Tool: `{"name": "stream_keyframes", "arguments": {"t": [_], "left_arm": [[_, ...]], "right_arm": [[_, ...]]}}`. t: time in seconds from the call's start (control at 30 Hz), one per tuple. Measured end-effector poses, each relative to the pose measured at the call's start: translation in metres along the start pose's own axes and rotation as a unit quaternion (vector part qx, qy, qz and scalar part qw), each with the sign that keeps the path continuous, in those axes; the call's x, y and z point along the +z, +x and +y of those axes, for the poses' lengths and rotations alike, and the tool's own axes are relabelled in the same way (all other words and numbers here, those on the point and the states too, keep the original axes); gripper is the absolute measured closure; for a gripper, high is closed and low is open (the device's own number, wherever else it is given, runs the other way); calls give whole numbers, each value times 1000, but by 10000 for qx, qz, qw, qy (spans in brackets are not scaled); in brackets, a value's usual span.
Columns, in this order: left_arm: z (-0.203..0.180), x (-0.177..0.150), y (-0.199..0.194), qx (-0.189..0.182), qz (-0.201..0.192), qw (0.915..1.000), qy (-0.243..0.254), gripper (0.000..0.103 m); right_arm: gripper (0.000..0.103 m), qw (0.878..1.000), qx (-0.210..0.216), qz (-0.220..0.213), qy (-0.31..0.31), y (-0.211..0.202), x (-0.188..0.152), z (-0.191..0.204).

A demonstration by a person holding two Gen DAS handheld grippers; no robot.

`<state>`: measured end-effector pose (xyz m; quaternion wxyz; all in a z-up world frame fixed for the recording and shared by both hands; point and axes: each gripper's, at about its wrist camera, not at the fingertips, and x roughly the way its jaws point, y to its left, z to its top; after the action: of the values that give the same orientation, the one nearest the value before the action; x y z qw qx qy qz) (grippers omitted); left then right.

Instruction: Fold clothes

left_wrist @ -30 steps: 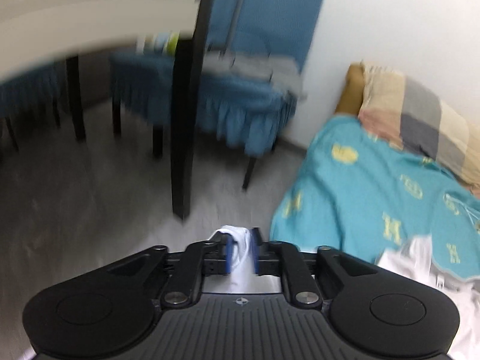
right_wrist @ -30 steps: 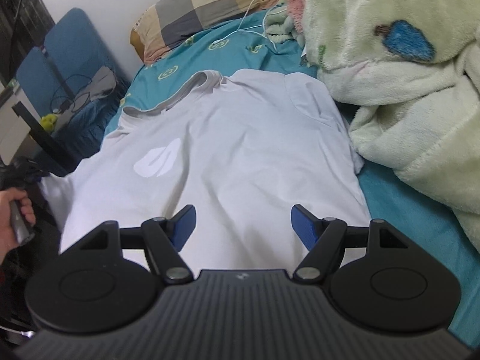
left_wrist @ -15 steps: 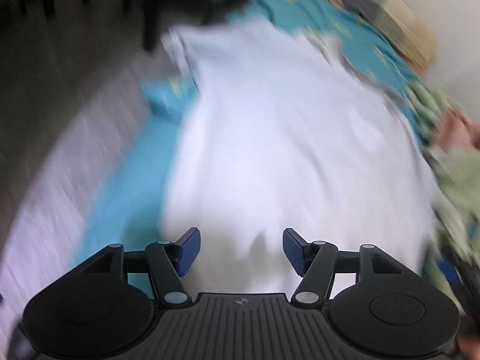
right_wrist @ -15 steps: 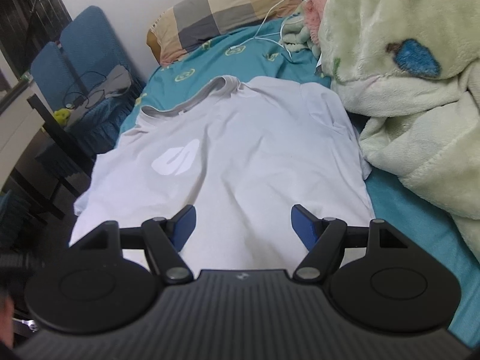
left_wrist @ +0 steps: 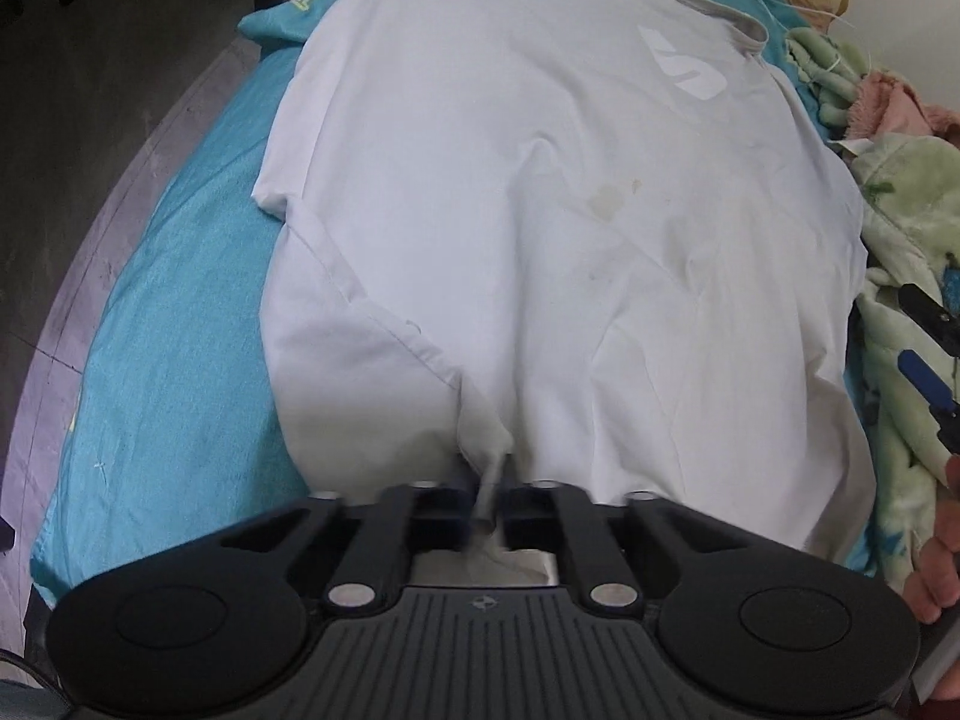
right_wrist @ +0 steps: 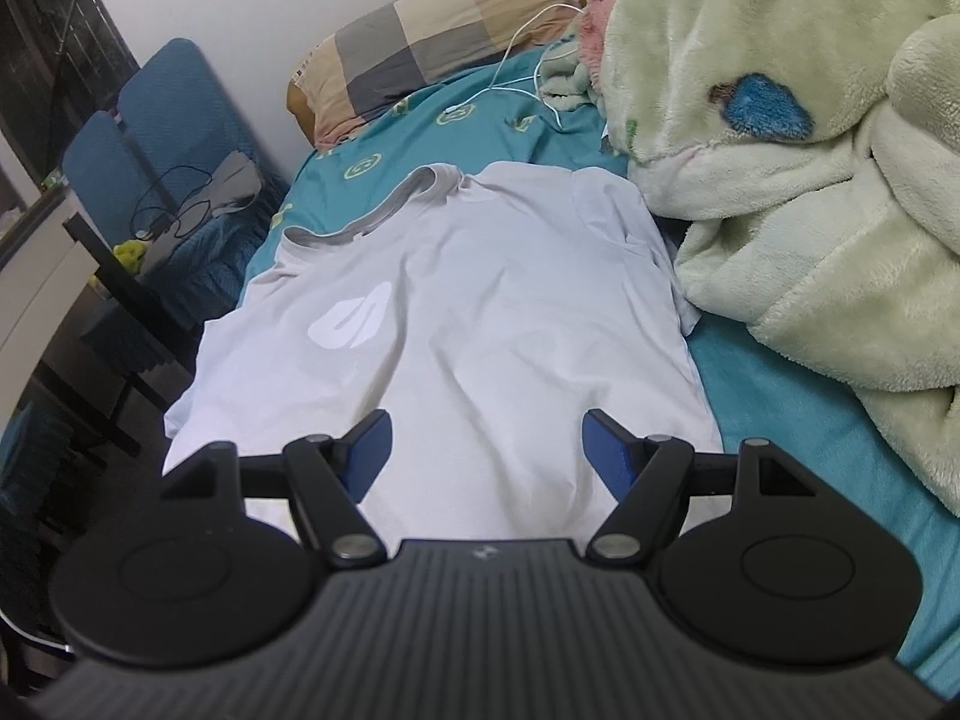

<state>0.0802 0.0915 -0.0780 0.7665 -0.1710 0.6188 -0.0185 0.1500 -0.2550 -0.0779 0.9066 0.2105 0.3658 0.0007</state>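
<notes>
On the bed (right_wrist: pixel 798 438), left gripper (left_wrist: pixel 489 498) pinches the white shirt (left_wrist: pixel 540 228) hem at 6 o'clock; right gripper (right_wrist: pixel 486 450) fingers are spread wide, holding nothing.

The left wrist camera looks steeply down, close over the hem end of the white T-shirt (left_wrist: pixel 540 192), facing its collar. The right wrist camera sits higher, tilted less, facing the far pillow (right_wrist: pixel 432 54). Both views share the shirt on the teal bedsheet (right_wrist: pixel 780 420).

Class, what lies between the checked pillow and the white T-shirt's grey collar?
Teal patterned bedsheet with a white cable between checked pillow and grey collar, in the right wrist view.
</notes>
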Motion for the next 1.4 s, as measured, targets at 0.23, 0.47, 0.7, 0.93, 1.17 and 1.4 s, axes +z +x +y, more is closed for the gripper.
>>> {"name": "stream_keyframes", "arguments": {"t": [0.23, 0.47, 0.7, 0.93, 1.17, 1.4], "left_arm": [[26, -27, -73, 585, 131, 9948, 819, 99], [86, -40, -78, 1885, 868, 9765, 590, 99], [62, -36, -90, 1996, 623, 9734, 933, 79], [2, -15, -101, 1914, -515, 9708, 1351, 43], [-66, -15, -113, 1135, -2355, 9504, 1683, 26], [-122, 1, -96, 506, -3104, 9337, 1714, 19]], "right_arm": [[31, 9999, 86, 79, 124, 2, 1, -3], [31, 9998, 110, 89, 167, 3, 3, -2], [31, 10000, 55, -10, 14, -5, 3, -2], [31, 9999, 65, -81, -59, -10, 3, 0], [31, 9994, -14, -235, -261, -15, 2, 2], [31, 9963, 13, -643, -577, -28, 2, 10]]}}
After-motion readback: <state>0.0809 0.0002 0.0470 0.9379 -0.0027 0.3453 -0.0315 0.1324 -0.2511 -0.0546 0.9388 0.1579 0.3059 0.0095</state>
